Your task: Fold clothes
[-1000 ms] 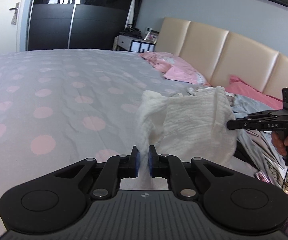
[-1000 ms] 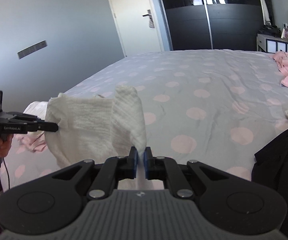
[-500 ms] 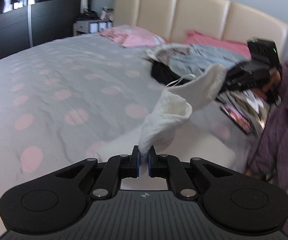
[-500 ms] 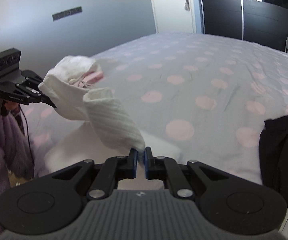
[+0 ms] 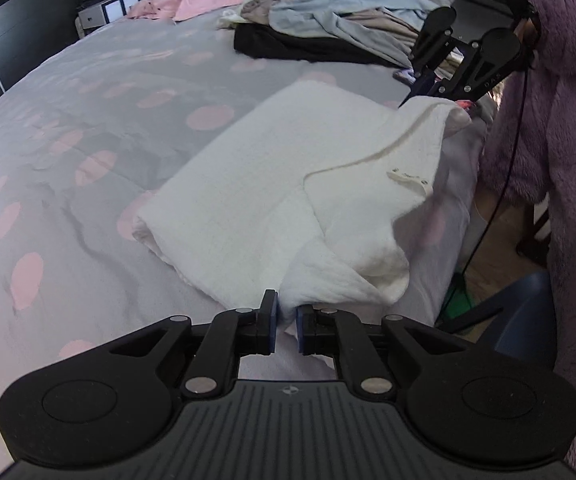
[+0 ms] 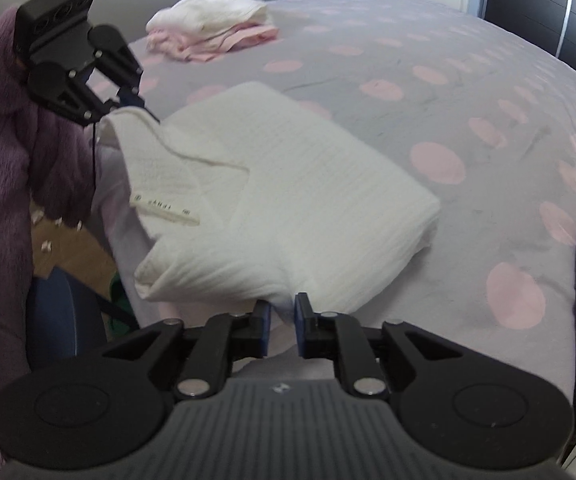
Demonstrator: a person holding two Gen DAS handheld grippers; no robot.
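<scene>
**White waffle-knit garment laid on the bed, one corner in each gripper**

The white waffle-knit garment [image 5: 255, 184] lies near the edge of the grey bedspread with pink dots [image 5: 87, 128], its far part flat on the cover and its near edge lifted toward you.

On your left side, your left gripper [image 5: 285, 326] has its blue-padded fingers slightly apart, with a pinch of the white fabric running between them; you cannot tell for sure from this view whether the pads actually clamp it. Seen from the right wrist, that same gripper [image 6: 133, 104] sits at the garment's corner by the neckline, where a small white label [image 6: 165, 206] hangs.

In the middle, the neckline seam curves across the cloth between the two held corners.

On your right side, your right gripper [image 6: 279, 328] shows the same narrow gap between its fingers, with a fold of the garment drawn into it. Your purple fleece sleeve [image 5: 560, 120] is just beside the bed edge.

Well apart, a pile of black, blue and beige clothes [image 5: 328, 20] lies toward the headboard, and a folded white and pink stack [image 6: 211, 28] rests farther down the bed.
</scene>
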